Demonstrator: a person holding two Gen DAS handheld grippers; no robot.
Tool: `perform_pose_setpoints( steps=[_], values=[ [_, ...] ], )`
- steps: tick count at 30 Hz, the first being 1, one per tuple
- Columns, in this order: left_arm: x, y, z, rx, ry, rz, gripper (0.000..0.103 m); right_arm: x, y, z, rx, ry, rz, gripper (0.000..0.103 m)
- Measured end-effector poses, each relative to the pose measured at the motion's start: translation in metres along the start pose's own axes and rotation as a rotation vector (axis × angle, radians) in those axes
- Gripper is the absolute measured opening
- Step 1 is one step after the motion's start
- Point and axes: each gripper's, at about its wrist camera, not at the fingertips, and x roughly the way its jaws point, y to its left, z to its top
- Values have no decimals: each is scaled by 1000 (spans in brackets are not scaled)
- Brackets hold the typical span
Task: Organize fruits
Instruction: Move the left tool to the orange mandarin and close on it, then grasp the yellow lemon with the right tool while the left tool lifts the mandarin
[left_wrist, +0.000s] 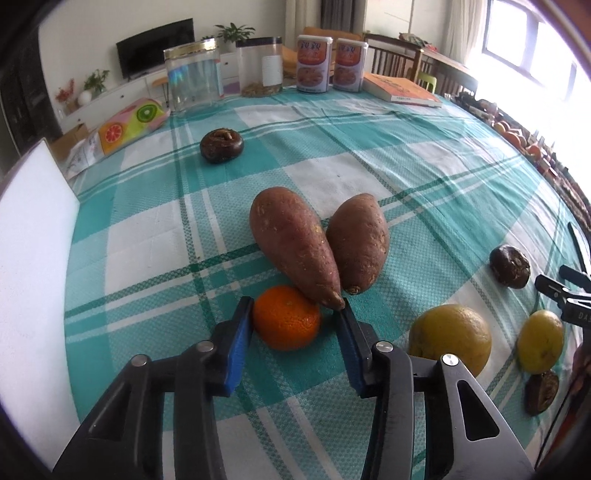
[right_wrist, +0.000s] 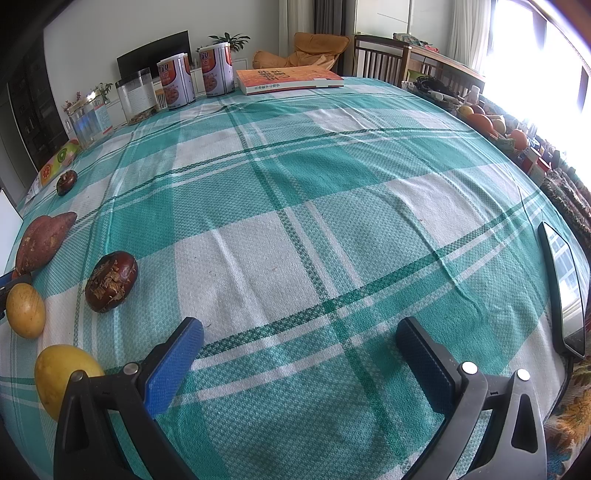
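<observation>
Presently, the left gripper (left_wrist: 295, 321) is seen lowered over the surface (left_wrist: 369, 177), which is covered in a teal-and-white checked cloth. An orange (left_wrist: 286, 317) sits between its blue-padded jaws; the left pad appears to touch the fruit, while a small gap is seen at the right pad, so a firm grip cannot be confirmed. Two sweet potatoes (left_wrist: 295, 251) lie side by side just behind the orange, the tip of the larger one resting against it and close to the right jaw. A yellowish citrus fruit (left_wrist: 450, 341) is noted to the right, a smaller yellow one (left_wrist: 540, 341) beyond it, and dark brown round fruits (left_wrist: 509, 266) near them; another dark one (left_wrist: 221, 145) sits farther back on the left.

The right gripper (right_wrist: 299, 354) is held above bare cloth, its jaws spread wide with nothing between them. A phone or tablet (right_wrist: 565, 291) lies at the right edge. Jars (left_wrist: 194, 75), two cans (left_wrist: 330, 64) and a book (left_wrist: 400, 90) are lined up along the far side.
</observation>
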Motion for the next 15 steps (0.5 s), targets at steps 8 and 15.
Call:
perform_pose_setpoints(
  steps=[8,15],
  values=[
    [-29,12,-13,-126,-26,-1,34,-10,-19,2,115,-28,153,103],
    [-72,5,-26,-172,-67,-11,34,-34,28,-10,-7,98,621,98]
  ],
)
